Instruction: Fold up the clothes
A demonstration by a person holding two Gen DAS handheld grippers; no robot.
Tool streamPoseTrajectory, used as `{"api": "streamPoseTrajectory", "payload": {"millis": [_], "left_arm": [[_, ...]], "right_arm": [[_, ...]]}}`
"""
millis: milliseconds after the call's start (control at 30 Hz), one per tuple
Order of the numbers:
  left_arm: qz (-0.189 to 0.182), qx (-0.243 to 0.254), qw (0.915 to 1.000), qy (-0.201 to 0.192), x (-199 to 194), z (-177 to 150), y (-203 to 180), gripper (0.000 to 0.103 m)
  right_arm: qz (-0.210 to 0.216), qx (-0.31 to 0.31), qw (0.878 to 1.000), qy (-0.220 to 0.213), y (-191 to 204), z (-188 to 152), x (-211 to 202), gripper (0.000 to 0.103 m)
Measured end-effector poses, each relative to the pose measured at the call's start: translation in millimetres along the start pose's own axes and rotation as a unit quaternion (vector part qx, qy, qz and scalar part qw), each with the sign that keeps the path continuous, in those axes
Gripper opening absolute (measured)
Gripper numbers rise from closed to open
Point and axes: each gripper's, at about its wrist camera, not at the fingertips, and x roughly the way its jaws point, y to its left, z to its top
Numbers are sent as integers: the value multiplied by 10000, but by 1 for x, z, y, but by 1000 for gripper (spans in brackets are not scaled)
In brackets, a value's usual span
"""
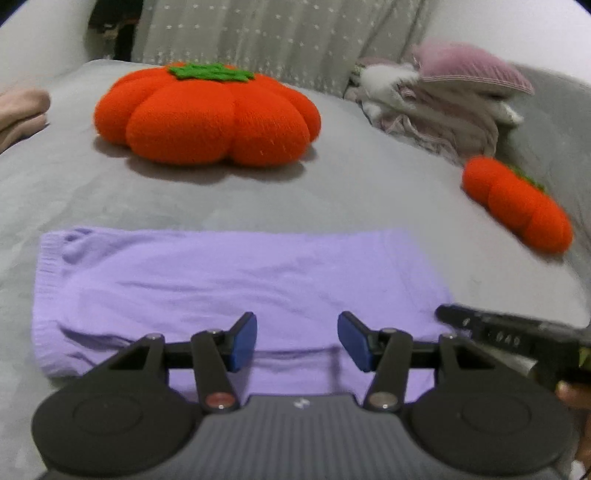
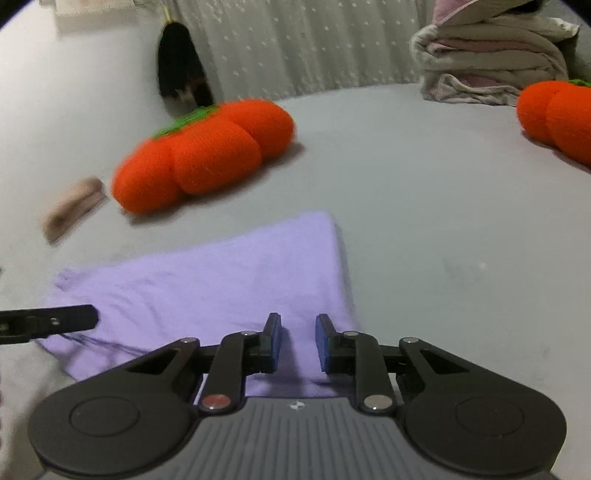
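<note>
A folded pink cloth (image 1: 20, 110) lies at the far left edge of the grey bed surface (image 1: 332, 192). Right of it sits a large orange pumpkin cushion (image 1: 207, 114) with a green knitted top, well apart from the garment.

The lilac knit garment (image 1: 221, 288) lies flat on the near part of the bed, folded into a wide rectangle, ribbed hem at its left end.

The left gripper (image 1: 297, 341) hangs over the garment's near edge. Its blue pads (image 1: 243, 341) stand widely apart with only fabric visible between them; nothing is clamped.

The right gripper (image 2: 298, 341) sits over the garment's near right corner. Its jaws are parted by a narrower gap and grip nothing. In the left wrist view this gripper shows as a dark, blurred bar just beside the garment's right edge.

Further right, a smaller orange pumpkin cushion (image 1: 517, 205) rests near the bed's right side. Behind it stands a pile of folded clothes (image 1: 443, 107) against the pale curtain (image 1: 280, 33).
</note>
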Motion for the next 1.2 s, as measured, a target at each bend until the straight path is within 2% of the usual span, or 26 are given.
{"api": "streamPoseTrajectory", "payload": {"millis": [133,333,467,700,800,1000,1100,1200], "left_arm": [[6,51,10000,61,9,-10,7,50],[-56,20,9999,133,3,-7,7,51],[-43,-36,10000,-47,-5,2,10,53],[252,-603,9979,-12,-3,8,43,54],[392,-896,9951,-108,-8,13,70,54],[565,-1748,9822,-384,-26,26,137,54],[801,-1826,9788,-464,-31,29,153,54],[661,-1934,9769,-616,-37,31,156,54]], "right_arm": [[-110,146,9998,-93,-19,-7,-5,0],[-240,-166,9996,-33,-15,-3,-7,0],[-214,-390,9989,-131,-4,12,-9,0],[-28,-574,9983,41,15,45,35,0],[-206,-706,9972,104,15,42,49,0],[-137,-268,9995,-43,-7,32,47,0],[-300,-523,9982,-54,2,32,48,0],[-323,-579,9978,-62,4,31,48,0]]}}
